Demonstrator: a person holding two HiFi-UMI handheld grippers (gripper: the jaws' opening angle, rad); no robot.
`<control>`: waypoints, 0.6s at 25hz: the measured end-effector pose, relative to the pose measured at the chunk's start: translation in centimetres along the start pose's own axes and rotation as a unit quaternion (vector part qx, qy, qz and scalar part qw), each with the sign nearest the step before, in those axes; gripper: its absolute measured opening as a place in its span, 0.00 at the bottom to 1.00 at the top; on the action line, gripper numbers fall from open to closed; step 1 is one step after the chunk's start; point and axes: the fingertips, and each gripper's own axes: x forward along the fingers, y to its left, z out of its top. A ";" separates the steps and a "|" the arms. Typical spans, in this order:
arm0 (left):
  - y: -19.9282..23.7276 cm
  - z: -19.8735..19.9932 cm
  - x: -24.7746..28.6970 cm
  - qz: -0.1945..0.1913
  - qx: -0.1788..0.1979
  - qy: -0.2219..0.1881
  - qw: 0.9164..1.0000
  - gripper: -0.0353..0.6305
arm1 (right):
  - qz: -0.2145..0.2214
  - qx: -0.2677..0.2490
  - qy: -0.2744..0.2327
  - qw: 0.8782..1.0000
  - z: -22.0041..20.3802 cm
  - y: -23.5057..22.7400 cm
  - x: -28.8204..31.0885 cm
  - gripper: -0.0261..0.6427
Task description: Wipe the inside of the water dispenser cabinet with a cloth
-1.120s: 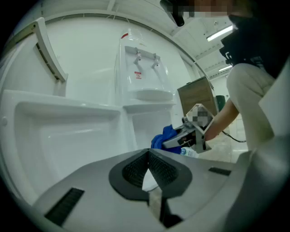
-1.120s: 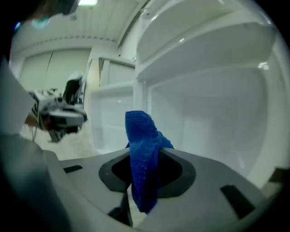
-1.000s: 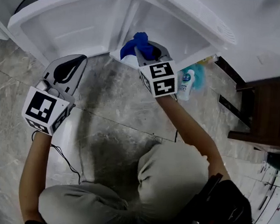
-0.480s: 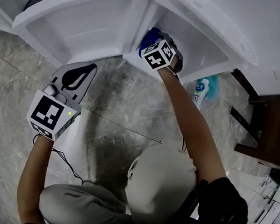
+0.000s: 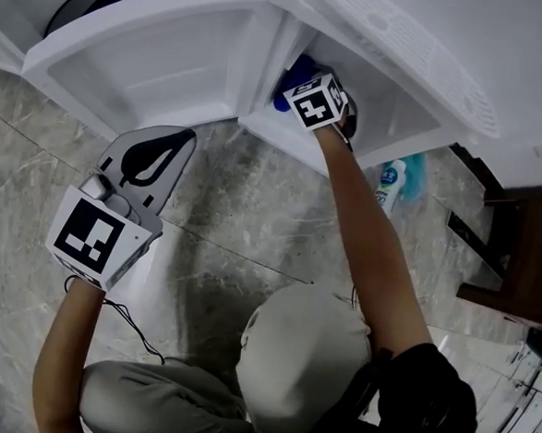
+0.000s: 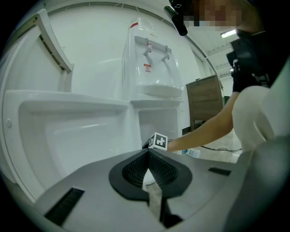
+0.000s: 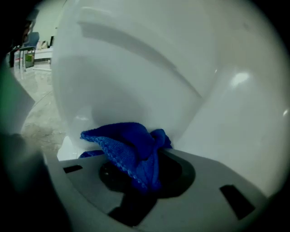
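My right gripper (image 5: 303, 82) grasps the blue cloth (image 7: 131, 147) inside the cabinet (image 5: 390, 104); wiping is in hand. Next, I judge, a sweep along its wall. My left gripper (image 5: 155, 147) is clenched, empty.

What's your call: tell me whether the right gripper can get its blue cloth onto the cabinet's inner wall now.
Probably yes. The right gripper, shut on the blue cloth, is inside the open cabinet, its door swung aside; nothing shows between cloth and the white wall.
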 end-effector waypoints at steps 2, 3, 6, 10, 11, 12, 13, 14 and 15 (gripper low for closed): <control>0.1 -0.1 0.2 0.005 -0.009 -0.002 1.000 0.06 | -0.005 -0.013 -0.003 1.000 -0.2 1.1 -0.6 0.17; 0.2 -0.3 0.3 0.006 -0.012 0.000 1.000 0.06 | -0.009 -0.022 -0.003 1.000 -0.2 1.4 -0.7 0.17; 0.6 -0.9 0.5 0.006 -0.003 0.003 1.000 0.06 | -0.009 -0.041 0.003 0.999 0.0 1.2 -0.2 0.17; 1.0 -0.8 -0.2 0.017 -0.011 0.006 1.000 0.06 | -0.016 -0.032 0.016 0.999 -0.1 -0.8 1.3 0.17; 1.0 -0.8 -0.5 0.020 -0.014 0.007 1.000 0.06 | -0.018 -0.024 0.015 0.999 -0.1 -1.2 1.4 0.17; 1.1 -0.8 -0.9 0.023 -0.016 0.007 1.000 0.06 | -0.024 -0.017 0.010 1.000 0.0 -1.3 1.4 0.17; 1.1 -1.0 -1.3 0.026 -0.016 0.008 0.999 0.06 | -0.032 -0.012 0.000 0.999 0.1 -1.2 1.1 0.17; 1.2 -1.2 -1.6 0.029 -0.016 0.008 0.999 0.06 | -0.044 -0.006 -0.013 0.999 0.1 -1.2 0.7 0.17; 1.2 -1.4 -1.9 0.032 -0.016 0.009 0.999 0.06 | -0.058 0.002 -0.028 0.998 0.3 -1.1 0.1 0.17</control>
